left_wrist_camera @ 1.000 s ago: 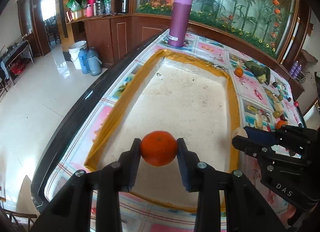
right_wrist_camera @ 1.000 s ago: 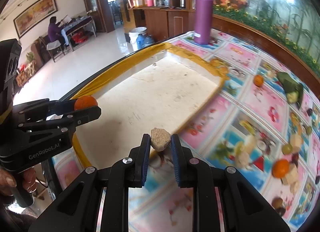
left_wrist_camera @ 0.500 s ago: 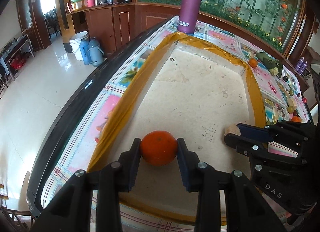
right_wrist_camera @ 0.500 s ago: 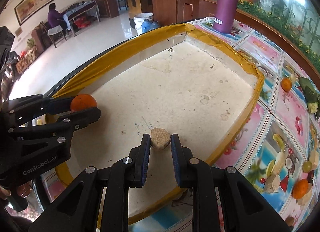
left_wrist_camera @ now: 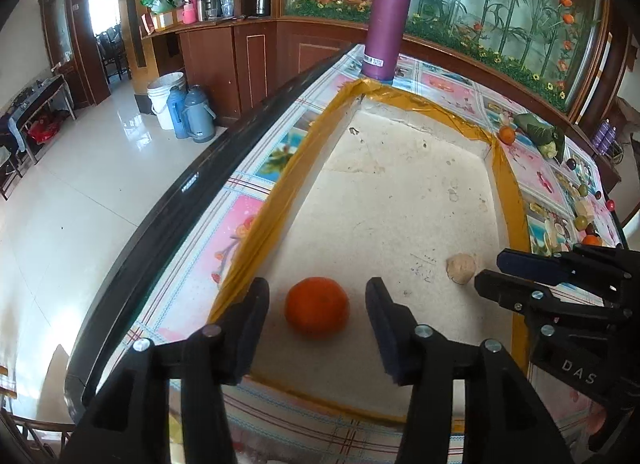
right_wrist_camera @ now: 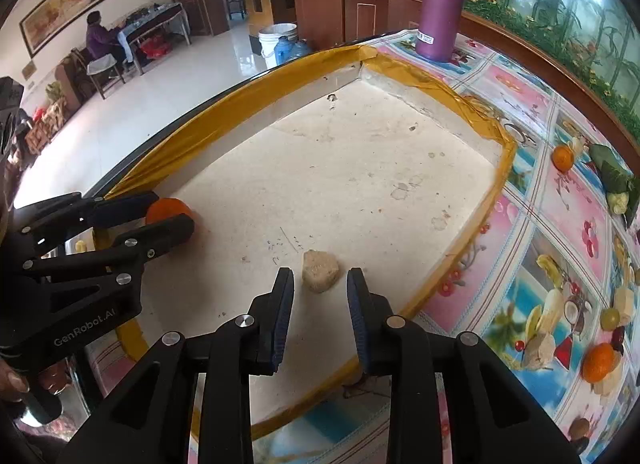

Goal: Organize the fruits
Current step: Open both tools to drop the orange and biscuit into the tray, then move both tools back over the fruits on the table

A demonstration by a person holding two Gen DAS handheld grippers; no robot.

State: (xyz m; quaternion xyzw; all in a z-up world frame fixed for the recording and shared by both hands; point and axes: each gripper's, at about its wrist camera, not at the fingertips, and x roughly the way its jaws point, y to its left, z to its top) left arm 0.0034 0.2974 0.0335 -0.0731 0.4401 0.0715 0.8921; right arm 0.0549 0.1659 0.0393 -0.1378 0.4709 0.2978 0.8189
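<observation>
**Two fruits set down in the tray, more waiting on the counter**

Both fruits lay on the floor of the shallow, cream-coloured tray with the yellow taped rim [left_wrist_camera: 505,168], so that part of the sorting looked done. The left gripper [left_wrist_camera: 317,306] had just been opening, and its fingers stood spread on either side of the round orange tangerine [left_wrist_camera: 316,305], clear of its skin, low in the left wrist frame. The right gripper [right_wrist_camera: 320,296] had just been opening too; its fingers were parted slightly, with the small, pale brown, rough-skinned fruit [right_wrist_camera: 320,270] resting on the tray just ahead of the tips, untouched. At the right edge of the right wrist frame, another orange [right_wrist_camera: 563,157] and a green leafy bundle [right_wrist_camera: 612,174] remained on the fruit-patterned counter [right_wrist_camera: 532,200], apparently still to be gathered.
</observation>
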